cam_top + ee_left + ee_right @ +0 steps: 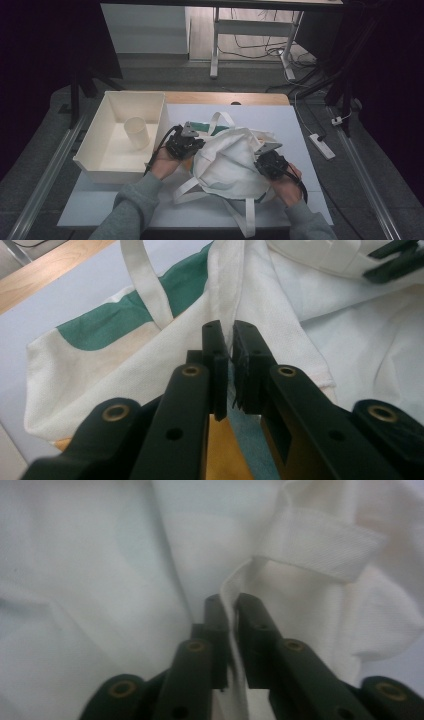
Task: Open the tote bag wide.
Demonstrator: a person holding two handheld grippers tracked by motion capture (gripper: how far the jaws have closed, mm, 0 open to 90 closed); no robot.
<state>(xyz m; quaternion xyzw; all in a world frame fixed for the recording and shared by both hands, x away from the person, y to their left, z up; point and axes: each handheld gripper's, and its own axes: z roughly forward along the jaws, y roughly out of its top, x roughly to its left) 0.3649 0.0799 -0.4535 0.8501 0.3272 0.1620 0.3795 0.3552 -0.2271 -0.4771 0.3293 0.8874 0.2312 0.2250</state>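
Note:
A white cloth tote bag (227, 160) with a green patch and long straps lies crumpled on the white table mat (280, 120). My left gripper (186, 145) sits at the bag's left rim, shut on a fold of its fabric (231, 335). At the bag's right side my right gripper (270, 162) is shut on a thin edge of the white cloth (232, 610), close to a strap (320, 547). In the left gripper view the green patch (120, 320) lies beyond the jaws and the other gripper (395, 262) shows at the top right.
A white open box (100, 150) stands at the table's left with a white cup (136, 132) inside. A power strip (321, 145) lies on the floor to the right. Desk legs and cables sit beyond the table's far edge.

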